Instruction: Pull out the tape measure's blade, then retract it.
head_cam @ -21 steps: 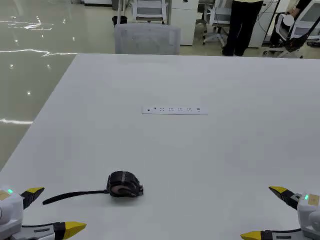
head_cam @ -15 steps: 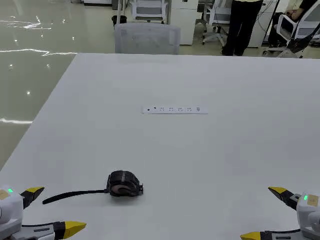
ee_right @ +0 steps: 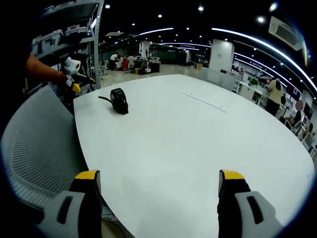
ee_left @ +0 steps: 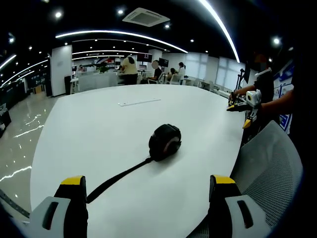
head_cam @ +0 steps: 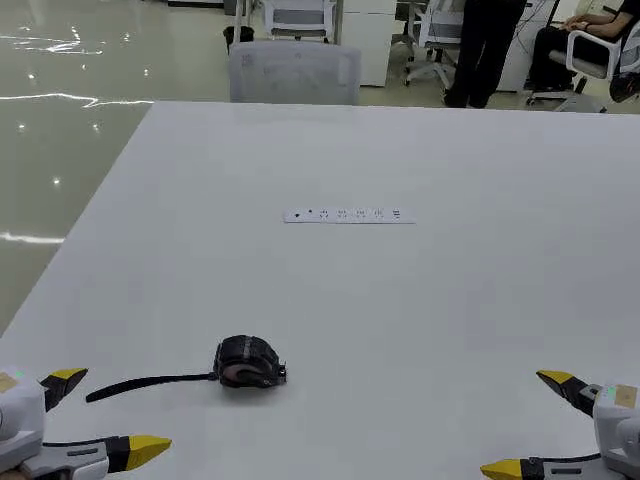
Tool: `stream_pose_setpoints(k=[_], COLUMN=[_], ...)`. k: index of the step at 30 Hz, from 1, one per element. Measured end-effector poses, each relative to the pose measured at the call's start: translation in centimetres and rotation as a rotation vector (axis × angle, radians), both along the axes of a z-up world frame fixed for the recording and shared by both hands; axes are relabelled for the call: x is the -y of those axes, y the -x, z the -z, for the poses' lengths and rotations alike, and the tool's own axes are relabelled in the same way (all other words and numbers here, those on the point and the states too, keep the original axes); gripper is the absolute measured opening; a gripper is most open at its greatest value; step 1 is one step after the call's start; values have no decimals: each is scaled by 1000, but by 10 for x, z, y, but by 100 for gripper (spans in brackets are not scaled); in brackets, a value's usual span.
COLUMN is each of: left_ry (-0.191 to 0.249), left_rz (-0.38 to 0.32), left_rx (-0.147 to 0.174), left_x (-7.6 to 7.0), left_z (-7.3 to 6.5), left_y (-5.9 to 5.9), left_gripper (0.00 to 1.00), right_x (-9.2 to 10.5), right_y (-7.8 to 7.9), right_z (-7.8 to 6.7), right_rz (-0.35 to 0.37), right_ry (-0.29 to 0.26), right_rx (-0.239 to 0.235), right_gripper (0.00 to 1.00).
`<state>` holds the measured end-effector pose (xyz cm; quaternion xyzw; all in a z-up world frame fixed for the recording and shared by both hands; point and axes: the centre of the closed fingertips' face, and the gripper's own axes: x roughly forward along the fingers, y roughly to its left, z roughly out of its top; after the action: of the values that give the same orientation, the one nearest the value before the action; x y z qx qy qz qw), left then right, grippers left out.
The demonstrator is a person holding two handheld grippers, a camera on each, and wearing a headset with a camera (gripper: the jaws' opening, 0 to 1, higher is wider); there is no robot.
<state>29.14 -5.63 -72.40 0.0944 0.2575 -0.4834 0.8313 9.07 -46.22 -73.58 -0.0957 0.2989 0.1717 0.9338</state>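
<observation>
A black tape measure [head_cam: 248, 362] lies on the white table [head_cam: 400, 300] near its front edge, with a black wrist strap [head_cam: 145, 385] trailing to the left. No blade shows outside its case. My left gripper [head_cam: 105, 415] is open at the bottom left, just short of the strap's end. In the left gripper view the tape measure [ee_left: 165, 141] lies ahead between the open jaws of that gripper [ee_left: 147, 186]. My right gripper [head_cam: 545, 425] is open at the bottom right, far from the tape measure [ee_right: 119, 100], and holds nothing [ee_right: 157, 179].
A white power strip [head_cam: 349, 217] lies flat near the table's middle. A grey mesh chair [head_cam: 293, 75] stands at the far edge. People stand and sit beyond the table at the back right [head_cam: 490, 45]. Another mesh chair back [ee_right: 34, 158] is near the front edge.
The head camera has tipped slightly, shifting the scene a little. The tape measure and both grippers stay where they were.
</observation>
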Motion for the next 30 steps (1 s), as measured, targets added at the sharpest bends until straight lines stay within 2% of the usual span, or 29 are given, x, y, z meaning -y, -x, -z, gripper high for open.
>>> stream_pose_setpoints(k=[25, 30], left_ry=[-1, -16], left_rz=[13, 22], left_rx=[-16, -8], left_x=[2, 1], left_z=[1, 2], left_y=[1, 1], left_gripper=[100, 100], right_x=[-2, -2], right_y=[-1, -2], right_z=[-4, -4], right_rz=[-2, -8], right_ry=[-4, -2], right_rx=[-3, -8], right_gripper=[100, 100])
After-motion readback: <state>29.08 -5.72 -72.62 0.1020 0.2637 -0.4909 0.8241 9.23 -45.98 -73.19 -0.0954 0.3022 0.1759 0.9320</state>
